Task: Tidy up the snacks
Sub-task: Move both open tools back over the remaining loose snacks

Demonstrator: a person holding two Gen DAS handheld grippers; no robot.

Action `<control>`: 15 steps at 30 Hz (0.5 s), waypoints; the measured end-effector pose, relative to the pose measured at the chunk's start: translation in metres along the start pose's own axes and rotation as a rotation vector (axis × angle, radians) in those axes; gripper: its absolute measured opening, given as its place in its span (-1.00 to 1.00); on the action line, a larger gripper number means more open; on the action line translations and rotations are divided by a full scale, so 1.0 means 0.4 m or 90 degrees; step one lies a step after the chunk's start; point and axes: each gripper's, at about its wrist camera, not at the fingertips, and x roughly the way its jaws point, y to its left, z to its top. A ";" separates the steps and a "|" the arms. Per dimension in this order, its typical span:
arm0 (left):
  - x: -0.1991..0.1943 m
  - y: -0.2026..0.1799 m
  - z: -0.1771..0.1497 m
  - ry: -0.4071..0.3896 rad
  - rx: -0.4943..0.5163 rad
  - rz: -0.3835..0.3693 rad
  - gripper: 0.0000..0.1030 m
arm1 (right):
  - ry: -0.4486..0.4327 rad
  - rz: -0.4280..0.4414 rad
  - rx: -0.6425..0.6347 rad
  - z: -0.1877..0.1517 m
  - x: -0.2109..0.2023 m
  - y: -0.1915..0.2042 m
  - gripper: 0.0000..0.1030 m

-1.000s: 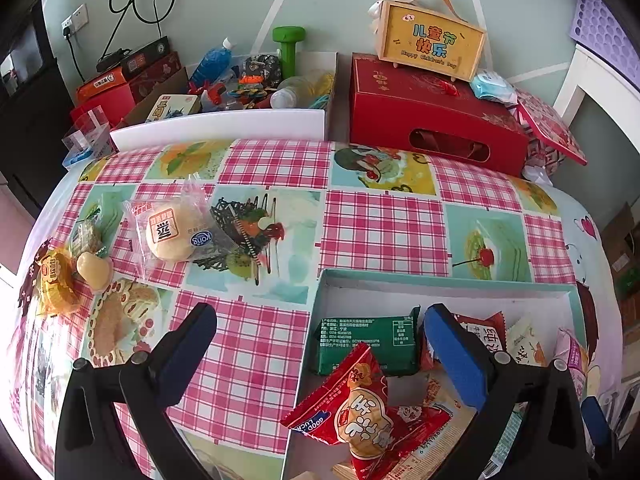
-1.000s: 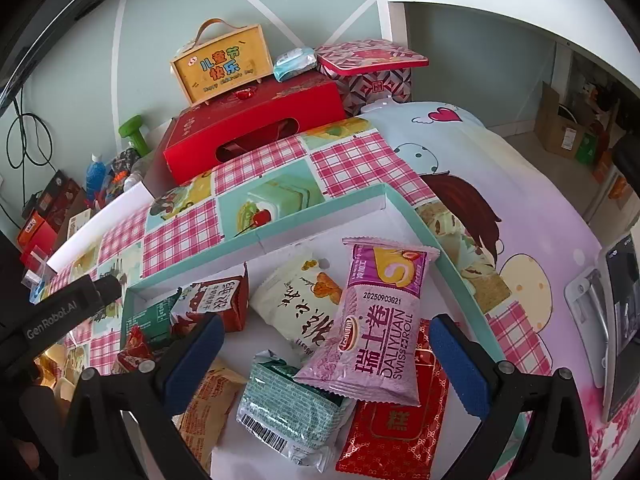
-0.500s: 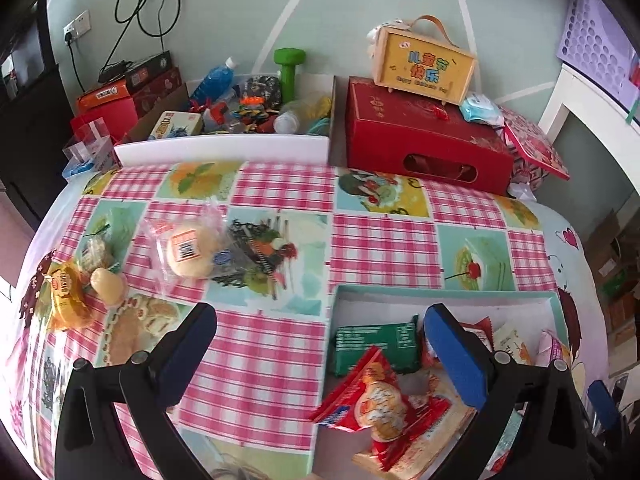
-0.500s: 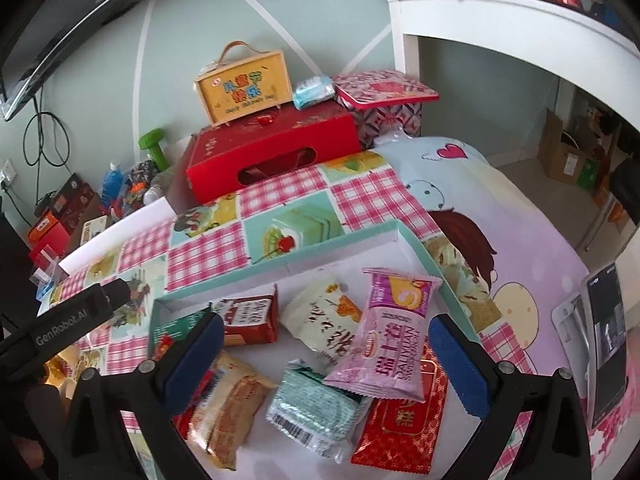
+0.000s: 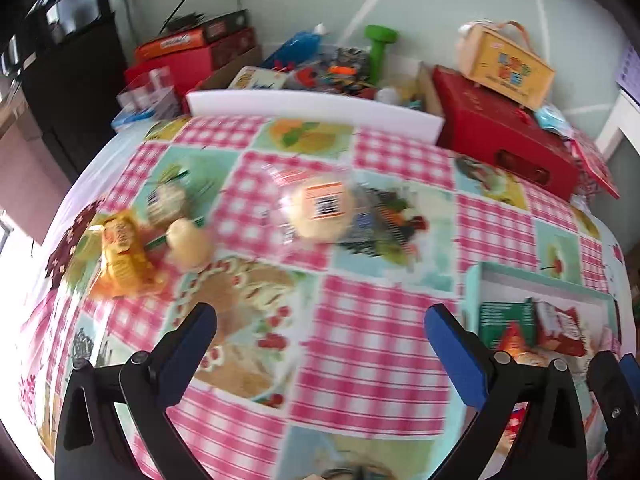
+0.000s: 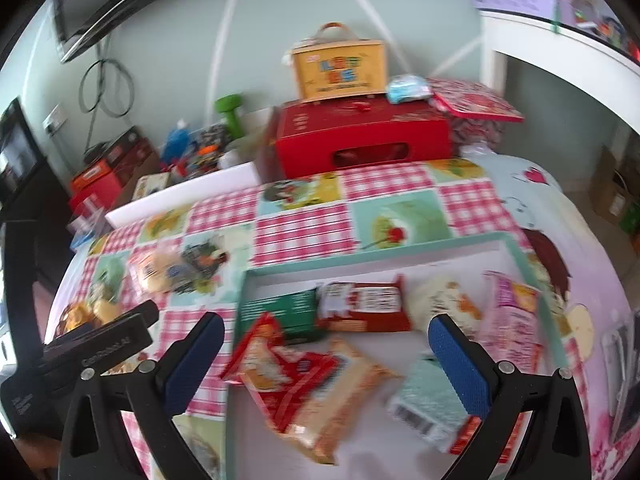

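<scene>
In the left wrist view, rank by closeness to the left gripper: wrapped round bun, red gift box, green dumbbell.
From the left gripper:
1. Wrapped round bun, mid-table, straight ahead.
2. Red gift box, far edge, right.
3. Green dumbbell, behind the table, by the wall.

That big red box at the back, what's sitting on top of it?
On the red box stand a yellow carry-case with a handle and a pale blue packet. Its contents stay hidden.
</scene>
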 end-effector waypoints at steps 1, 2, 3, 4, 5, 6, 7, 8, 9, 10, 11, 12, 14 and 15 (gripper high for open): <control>0.004 0.012 -0.001 0.003 -0.004 0.001 1.00 | 0.003 0.005 -0.007 -0.002 0.004 0.015 1.00; 0.009 0.022 -0.003 0.006 -0.006 0.002 1.00 | 0.006 0.010 -0.013 -0.004 0.011 0.031 1.00; 0.015 0.034 -0.004 0.010 -0.007 0.001 1.00 | 0.009 0.015 -0.016 -0.006 0.018 0.046 1.00; 0.020 0.044 -0.007 0.013 -0.008 0.001 1.00 | 0.014 0.017 -0.018 -0.009 0.023 0.057 1.00; 0.023 0.053 -0.009 0.017 -0.009 0.001 1.00 | 0.021 0.019 -0.022 -0.012 0.032 0.069 1.00; 0.027 0.064 -0.011 0.020 -0.009 0.000 1.00 | 0.026 0.017 -0.029 -0.015 0.039 0.082 1.00; 0.030 0.071 -0.013 0.023 -0.009 -0.001 1.00 | 0.028 0.013 -0.035 -0.018 0.043 0.092 1.00; 0.034 0.081 -0.013 0.026 -0.011 -0.002 1.00 | 0.030 0.006 -0.046 -0.021 0.047 0.106 1.00; 0.037 0.092 -0.014 0.029 -0.014 -0.004 1.00 | 0.030 0.003 -0.051 -0.022 0.050 0.115 1.00; 0.039 0.098 -0.014 0.031 -0.015 -0.007 1.00 | 0.031 0.002 -0.054 -0.023 0.053 0.120 1.00; 0.040 0.106 -0.014 0.032 -0.016 -0.009 1.00 | 0.032 0.003 -0.057 -0.025 0.056 0.131 1.00; 0.042 0.114 -0.012 0.033 -0.017 -0.010 1.00 | 0.034 0.004 -0.059 -0.026 0.058 0.137 1.00; 0.046 0.133 -0.009 0.034 -0.022 -0.016 1.00 | 0.038 -0.002 -0.066 -0.028 0.064 0.152 1.00; 0.047 0.139 -0.007 0.035 -0.025 -0.018 1.00 | 0.039 -0.006 -0.072 -0.029 0.066 0.161 1.00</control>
